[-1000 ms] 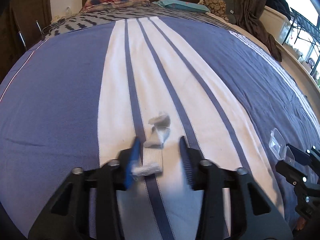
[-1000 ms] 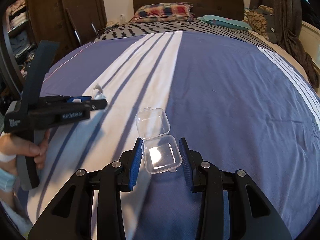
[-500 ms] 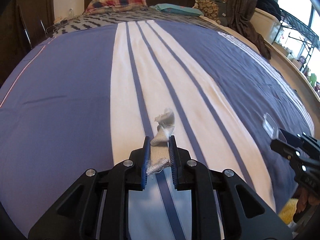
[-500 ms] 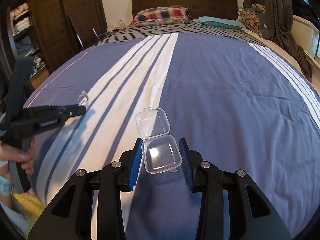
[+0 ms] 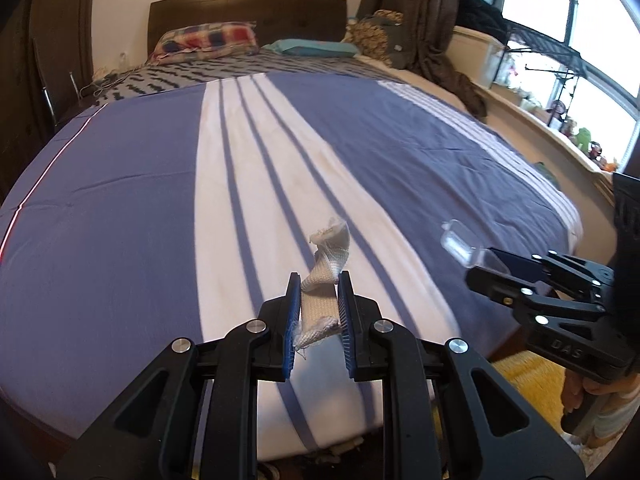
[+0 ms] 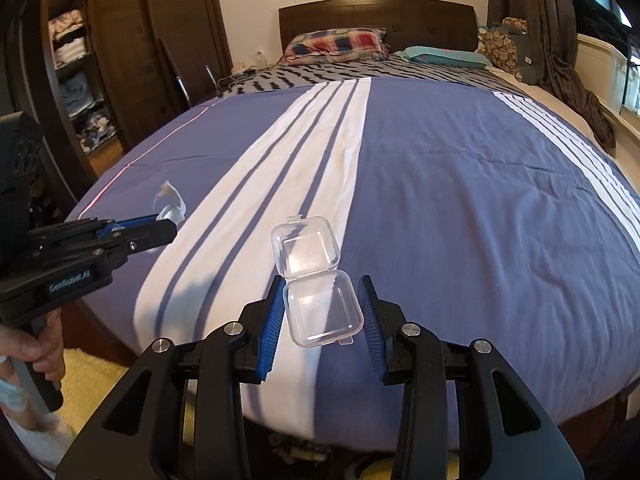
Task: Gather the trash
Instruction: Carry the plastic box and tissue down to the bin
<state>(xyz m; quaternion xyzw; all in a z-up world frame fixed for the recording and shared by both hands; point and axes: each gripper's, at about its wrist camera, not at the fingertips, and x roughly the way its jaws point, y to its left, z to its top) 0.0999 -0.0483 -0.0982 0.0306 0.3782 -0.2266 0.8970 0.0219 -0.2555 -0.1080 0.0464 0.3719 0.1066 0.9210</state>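
A twisted strip of white gauze [image 5: 325, 276] sticks up from between the blue pads of my left gripper [image 5: 319, 280], which is shut on it above the foot of the bed. From the right wrist view the same gauze [image 6: 171, 204] pokes out of the left gripper [image 6: 158, 228] at the left. My right gripper [image 6: 321, 284] is shut on a small clear plastic box [image 6: 322, 308] whose hinged lid [image 6: 305, 244] stands open. In the left wrist view that box [image 5: 464, 246] shows at the tip of the right gripper [image 5: 486, 268].
The blue bedspread [image 6: 460, 184] with white stripes fills both views. Pillows [image 6: 336, 42] lie by the dark headboard. A wardrobe with open shelves [image 6: 76, 76] stands left of the bed, a window ledge [image 5: 560, 136] right. A yellow rug [image 5: 520, 372] lies at the bed's foot.
My left gripper shut on the gauze and lifted it off the bedspread. Both grippers have drawn back toward the foot of the bed, the right one still holding the clear box.
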